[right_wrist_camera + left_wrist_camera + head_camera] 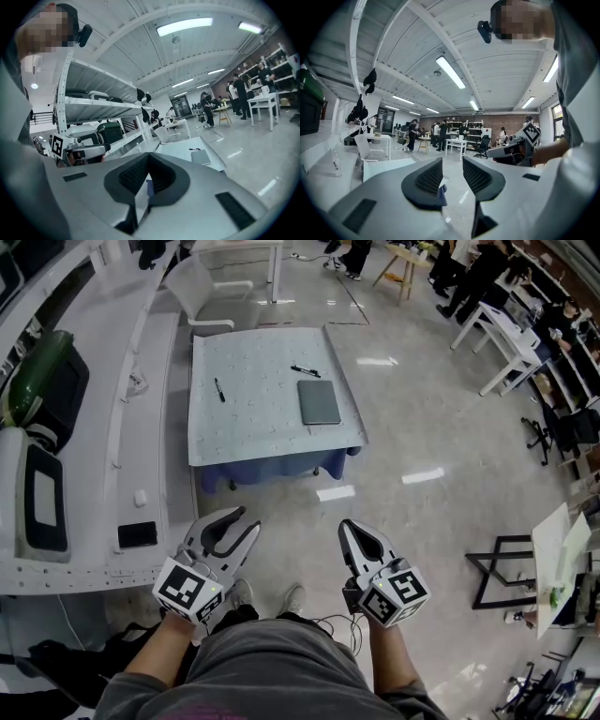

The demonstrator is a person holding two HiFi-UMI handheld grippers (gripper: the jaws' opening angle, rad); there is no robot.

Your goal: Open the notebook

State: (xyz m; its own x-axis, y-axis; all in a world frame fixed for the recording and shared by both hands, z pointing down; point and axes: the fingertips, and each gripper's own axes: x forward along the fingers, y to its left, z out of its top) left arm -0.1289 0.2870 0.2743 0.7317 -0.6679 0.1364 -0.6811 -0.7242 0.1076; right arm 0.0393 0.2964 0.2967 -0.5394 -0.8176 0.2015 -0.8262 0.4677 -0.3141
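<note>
Head view: the notebook [320,401] lies closed and flat on the table [251,423], toward the table's right edge. It shows a plain dark grey cover, with a black pen [306,370] just beyond it. The left gripper [247,519] and right gripper [345,525] hang well short of the table.

Left gripper view: the jaws stand apart with nothing between them.

Right gripper view: the jaw tips meet, holding nothing.

So the square desk [248,427] has a pale dotted cloth on top with a blue skirt, standing on a shiny grey floor [422,427]. A closed grey rectangular notebook [319,401] lies flat on its right side, one black pen [305,371] just beyond it and a second black pen [218,389] well off to the left.
</note>
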